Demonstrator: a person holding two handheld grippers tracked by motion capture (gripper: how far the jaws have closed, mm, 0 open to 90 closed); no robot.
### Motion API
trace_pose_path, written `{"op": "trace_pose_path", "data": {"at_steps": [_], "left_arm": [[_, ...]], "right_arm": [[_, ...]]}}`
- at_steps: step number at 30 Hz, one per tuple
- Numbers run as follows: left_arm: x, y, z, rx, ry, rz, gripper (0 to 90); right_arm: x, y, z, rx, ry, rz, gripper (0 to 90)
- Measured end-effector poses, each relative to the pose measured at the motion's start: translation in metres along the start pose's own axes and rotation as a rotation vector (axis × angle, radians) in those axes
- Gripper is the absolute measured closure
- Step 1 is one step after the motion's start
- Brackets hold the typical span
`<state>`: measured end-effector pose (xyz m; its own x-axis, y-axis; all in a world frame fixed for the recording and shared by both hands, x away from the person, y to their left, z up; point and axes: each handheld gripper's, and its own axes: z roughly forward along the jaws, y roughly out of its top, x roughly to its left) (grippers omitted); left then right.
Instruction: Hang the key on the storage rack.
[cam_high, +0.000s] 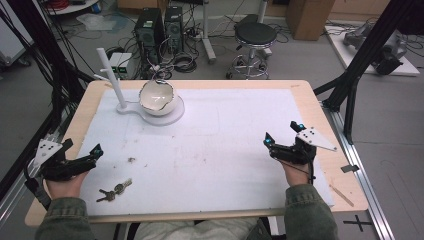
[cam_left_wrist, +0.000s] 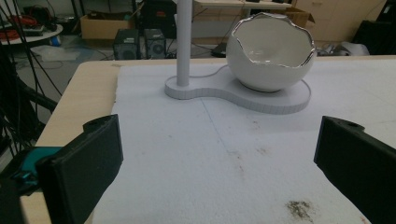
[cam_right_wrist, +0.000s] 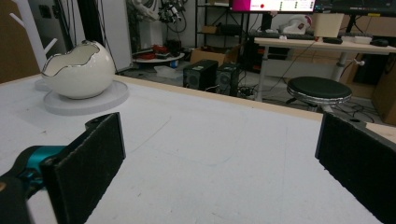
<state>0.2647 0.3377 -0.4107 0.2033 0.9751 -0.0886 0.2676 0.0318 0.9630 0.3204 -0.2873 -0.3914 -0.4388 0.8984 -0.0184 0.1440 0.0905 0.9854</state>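
**Keys on the near left, both hand-held grippers open and empty**

A small bunch of keys (cam_high: 115, 190) lies flat on the white mat (cam_high: 215, 145) near the front edge of the worktop (cam_high: 95, 92), on the left side. Nothing touches it.

The left hand-held gripper (cam_high: 82, 161) sits just to the left of the keys and a little farther back, low over the mat's left edge. Its jaws are spread wide with nothing between them; in the left gripper view (cam_left_wrist: 215, 163) only bare mat and a dark smudge (cam_left_wrist: 299, 208) lie between the two black jaws.

The right hand-held gripper (cam_high: 282, 137) is well apart from the keys, over the right side of the mat. Its jaws also stand wide apart and hold nothing, as the right gripper view (cam_right_wrist: 217, 163) shows.

At the far left of the mat stands a white egg-shaped bowl (cam_high: 157, 97) with a jagged rim, upright on a flat white base (cam_high: 175, 114). A white post (cam_high: 111, 75) with short side pegs rises from the left part of that same base, just beside the bowl.
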Motion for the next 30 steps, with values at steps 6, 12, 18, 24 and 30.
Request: {"op": "trace_pose_path", "data": {"at_steps": [6, 12, 18, 24, 30], "left_arm": [[0.0, 0.0, 0.0, 0.006, -0.009, 0.003, 1.7], [-0.001, 0.0, 0.001, 0.008, -0.018, 0.005, 1.7], [-0.003, 0.001, 0.001, 0.023, -0.034, 0.007, 1.7], [-0.007, 0.002, 0.003, 0.05, -0.041, 0.014, 1.7], [-0.016, 0.008, 0.007, 0.108, -0.079, 0.055, 1.7]], "right_arm": [[0.0, 0.0, 0.0, 0.004, 0.006, 0.01, 0.4], [0.001, 0.0, 0.0, 0.009, 0.009, 0.003, 0.4], [0.001, -0.001, 0.001, 0.016, 0.014, 0.001, 0.4], [0.003, -0.001, 0.001, 0.024, 0.002, -0.009, 0.4], [0.004, -0.001, 0.001, 0.026, 0.005, -0.02, 0.4]]}}
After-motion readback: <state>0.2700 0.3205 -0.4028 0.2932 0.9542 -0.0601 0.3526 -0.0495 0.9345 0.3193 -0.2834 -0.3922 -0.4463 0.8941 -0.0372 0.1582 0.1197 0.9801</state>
